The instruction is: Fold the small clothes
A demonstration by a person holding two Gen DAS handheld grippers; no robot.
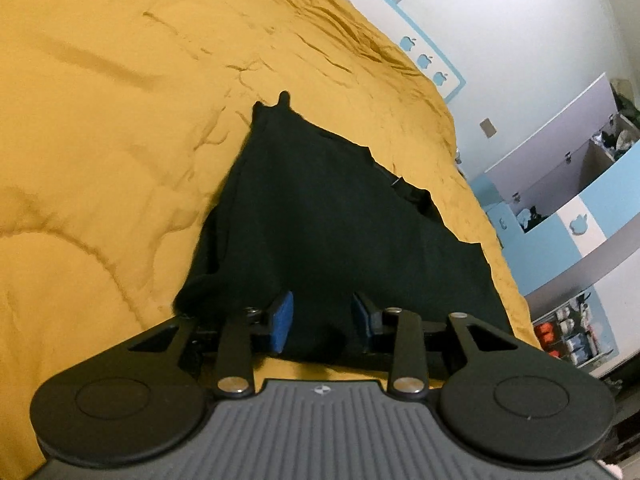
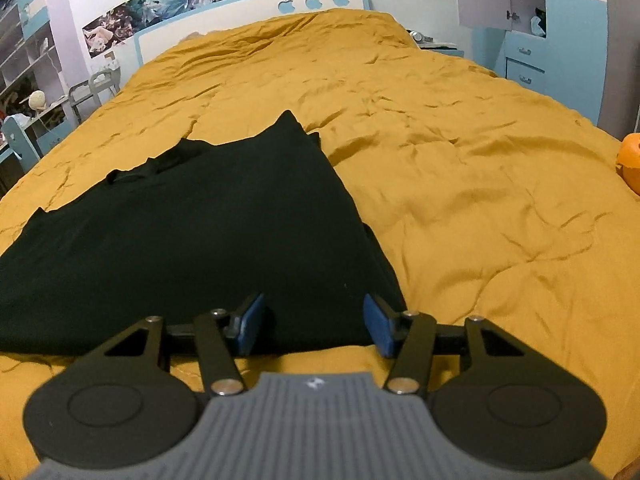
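We find the black garment (image 2: 180,240) lying spread on the mustard-yellow bedspread (image 2: 460,168), which covers the whole bed and is creased across its surface. The garment lies mostly flat, with its near hem running along the bottom of both wrist views and its far end tapering to an uneven edge with small points toward the headboard (image 2: 248,12). In the right wrist view, the right gripper (image 2: 316,326) sits at the garment's near right corner; its fingers are spread apart, the blue pads (image 2: 252,324) standing clear of each other with the hem between them, and we see no cloth pinched. In the left wrist view, the left gripper (image 1: 322,320) sits over the near hem of the black garment (image 1: 328,220), its fingers likewise parted, blue pads (image 1: 282,320) apart, with dark cloth lying in the gap; we cannot tell whether the pads touch the fabric. The bedspread (image 1: 120,140) fills the left of that view. The headboard is white with a light blue border and three apple-shaped cut-outs. We note posters (image 2: 160,12) on the wall above it, shelving (image 2: 24,64) at the left, blue drawers (image 2: 524,64) at the right, and an orange object (image 2: 630,160) at the bed's right edge.
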